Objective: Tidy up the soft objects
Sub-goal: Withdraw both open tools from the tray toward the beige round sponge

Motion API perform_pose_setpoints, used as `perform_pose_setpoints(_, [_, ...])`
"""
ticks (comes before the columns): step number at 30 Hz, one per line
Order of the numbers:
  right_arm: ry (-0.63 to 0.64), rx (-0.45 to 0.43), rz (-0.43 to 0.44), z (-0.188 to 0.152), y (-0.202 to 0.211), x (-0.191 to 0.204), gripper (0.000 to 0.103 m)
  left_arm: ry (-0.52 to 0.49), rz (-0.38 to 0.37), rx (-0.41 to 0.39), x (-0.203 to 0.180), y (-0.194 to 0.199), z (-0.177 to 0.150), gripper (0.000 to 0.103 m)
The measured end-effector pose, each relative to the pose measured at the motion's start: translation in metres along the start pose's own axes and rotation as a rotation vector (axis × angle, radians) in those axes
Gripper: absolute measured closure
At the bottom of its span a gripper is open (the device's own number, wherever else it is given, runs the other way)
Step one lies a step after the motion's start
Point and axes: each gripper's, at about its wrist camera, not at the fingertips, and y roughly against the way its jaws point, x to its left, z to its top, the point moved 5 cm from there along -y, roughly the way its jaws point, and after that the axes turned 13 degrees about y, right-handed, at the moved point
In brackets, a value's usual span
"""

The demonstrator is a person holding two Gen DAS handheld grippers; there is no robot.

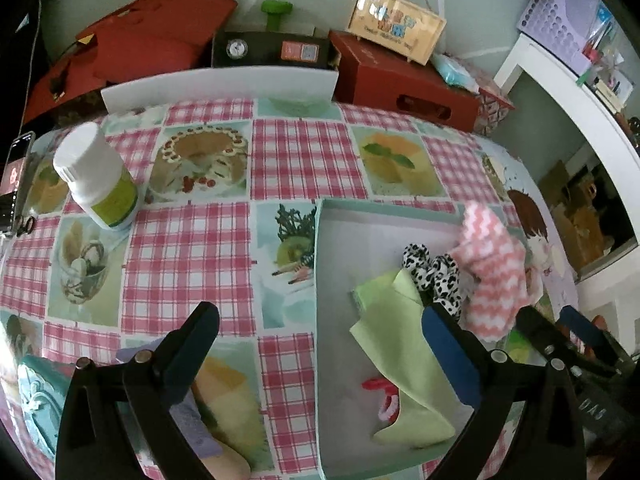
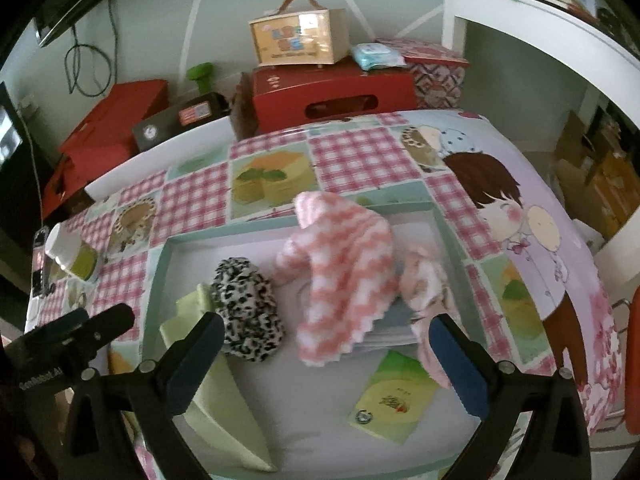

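A shallow tray (image 2: 160,264) with a pale teal rim (image 1: 320,264) lies on the table. In it lie a pink-and-white zigzag cloth (image 2: 344,280) (image 1: 496,276), a black-and-white spotted scrunchie (image 2: 248,312) (image 1: 434,276), a light green cloth (image 1: 404,364) (image 2: 216,400), a green packet (image 2: 394,400) and a red-pink hair tie (image 1: 384,394). My left gripper (image 1: 320,344) hovers open over the tray's left rim, nothing between its fingers. My right gripper (image 2: 326,348) stands open above the pink cloth, not touching it.
A white bottle with a green label (image 1: 98,178) stands at the table's far left, a phone (image 1: 16,168) beyond it. Red boxes (image 2: 332,92), a wooden case (image 2: 298,36) and a black device (image 1: 272,48) line the wall behind. A teal item (image 1: 36,396) lies near left.
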Motion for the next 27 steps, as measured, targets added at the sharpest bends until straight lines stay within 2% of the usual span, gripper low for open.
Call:
perform_pose_setpoints(5, [0.032,-0.006,0.014,0.001,0.002,0.014,0.000,-0.015,-0.002,-0.042,0.002,0.014,0.002,0.002])
perform_pose_setpoints(15, [0.065,-0.051,0.049,0.004,0.017,0.039,0.000,0.051,-0.045,-0.082,0.022,0.041,-0.005,0.002])
perform_pose_setpoints(27, [0.058,-0.031,0.052,-0.025,0.024,0.046,0.000,0.082,-0.073,-0.124,0.045,0.063,-0.033,0.002])
